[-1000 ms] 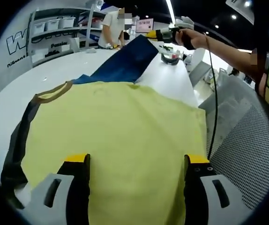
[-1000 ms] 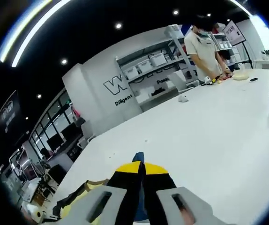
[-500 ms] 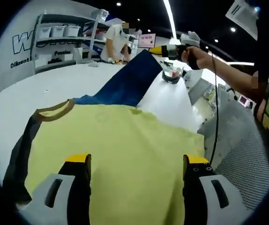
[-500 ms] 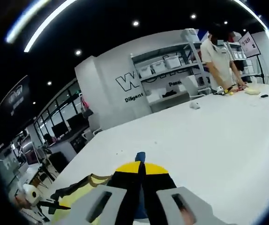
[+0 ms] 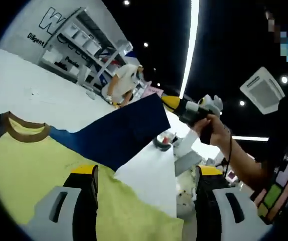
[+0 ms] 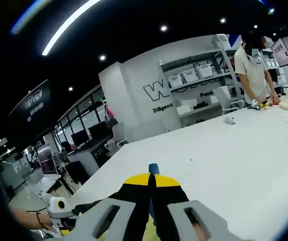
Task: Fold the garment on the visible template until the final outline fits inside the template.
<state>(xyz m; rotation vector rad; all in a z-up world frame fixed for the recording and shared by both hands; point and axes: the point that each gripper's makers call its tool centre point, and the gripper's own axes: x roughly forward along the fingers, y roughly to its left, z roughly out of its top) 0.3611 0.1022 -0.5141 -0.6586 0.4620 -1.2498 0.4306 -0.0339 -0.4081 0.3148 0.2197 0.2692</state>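
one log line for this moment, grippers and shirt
left gripper: open, over yellow shirt | right gripper: shut on blue sleeve, lifted | table: white

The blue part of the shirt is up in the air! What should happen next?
Probably carry the blue flap over and lay it down on the yellow shirt. The right tool is shut on its edge and holds it raised, while the left tool waits open.

dim dark ceiling, bright strip light (image 5: 190, 45) glaring overhead; white desk (image 6: 244, 150) evenly lit; strong fisheye bending at edges; mild blur.
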